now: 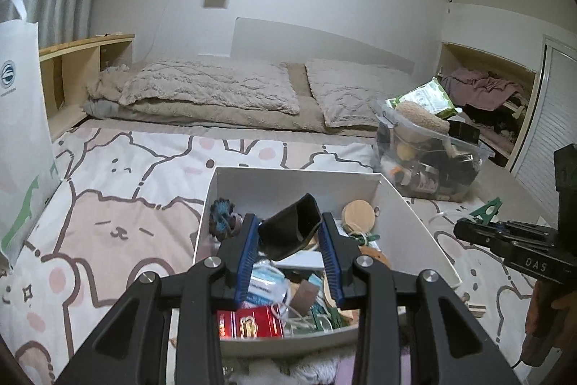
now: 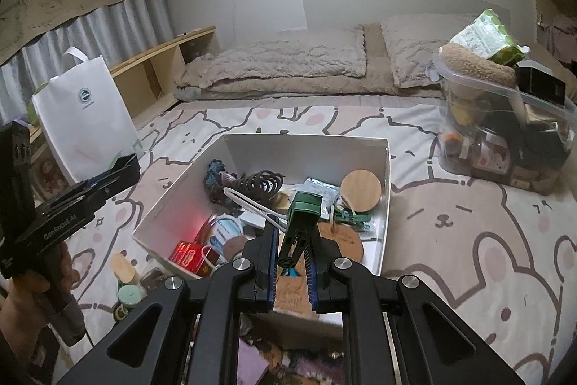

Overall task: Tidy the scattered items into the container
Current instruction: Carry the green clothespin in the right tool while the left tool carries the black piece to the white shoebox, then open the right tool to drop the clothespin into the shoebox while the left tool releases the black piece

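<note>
A white open box (image 1: 259, 175) sits on the bear-print bedspread, holding several items: a round wooden lid (image 1: 359, 212), a red packet (image 1: 252, 323), a blue knitted piece (image 1: 220, 215). My left gripper (image 1: 290, 235) is shut on a black scoop-shaped object (image 1: 290, 231), held above the box. In the right wrist view, my right gripper (image 2: 293, 240) is shut on a green clip (image 2: 300, 222) with a white cord, above the box (image 2: 382, 190). The right gripper also shows at the left view's right edge (image 1: 479, 226), the left gripper at the right view's left edge (image 2: 119, 172).
A clear plastic bin (image 2: 505, 132) full of items stands at the right on the bed. A white tote bag (image 2: 83, 118) stands at the left. Small jars and a wooden lid (image 2: 124, 266) lie on the bed left of the box. Pillows (image 1: 216, 85) lie behind.
</note>
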{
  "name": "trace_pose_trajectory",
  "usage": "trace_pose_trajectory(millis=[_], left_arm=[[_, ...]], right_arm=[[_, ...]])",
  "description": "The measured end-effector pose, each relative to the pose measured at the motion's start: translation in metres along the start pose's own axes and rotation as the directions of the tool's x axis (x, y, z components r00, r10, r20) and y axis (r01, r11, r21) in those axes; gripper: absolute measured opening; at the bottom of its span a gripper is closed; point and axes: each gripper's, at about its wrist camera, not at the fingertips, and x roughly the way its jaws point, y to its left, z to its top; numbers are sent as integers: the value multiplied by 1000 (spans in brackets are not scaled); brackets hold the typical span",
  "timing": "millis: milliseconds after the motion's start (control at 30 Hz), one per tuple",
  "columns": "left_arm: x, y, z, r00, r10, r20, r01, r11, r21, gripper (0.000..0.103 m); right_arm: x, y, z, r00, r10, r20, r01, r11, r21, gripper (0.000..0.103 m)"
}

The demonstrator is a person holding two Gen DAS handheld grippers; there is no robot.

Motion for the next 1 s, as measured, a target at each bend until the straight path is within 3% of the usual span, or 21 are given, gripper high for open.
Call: trace_pose_trajectory(millis=[467,1000], left_arm=[[48,-4,-2,999,-7,-33,8,1000,30,34],[80,11,-23,984,16,-177,-18,1000,-9,34]], right_arm=[[49,-8,13,998,18,-67,-16,999,38,14],[83,1,-12,975,23,-220,-24,1000,-1,14]])
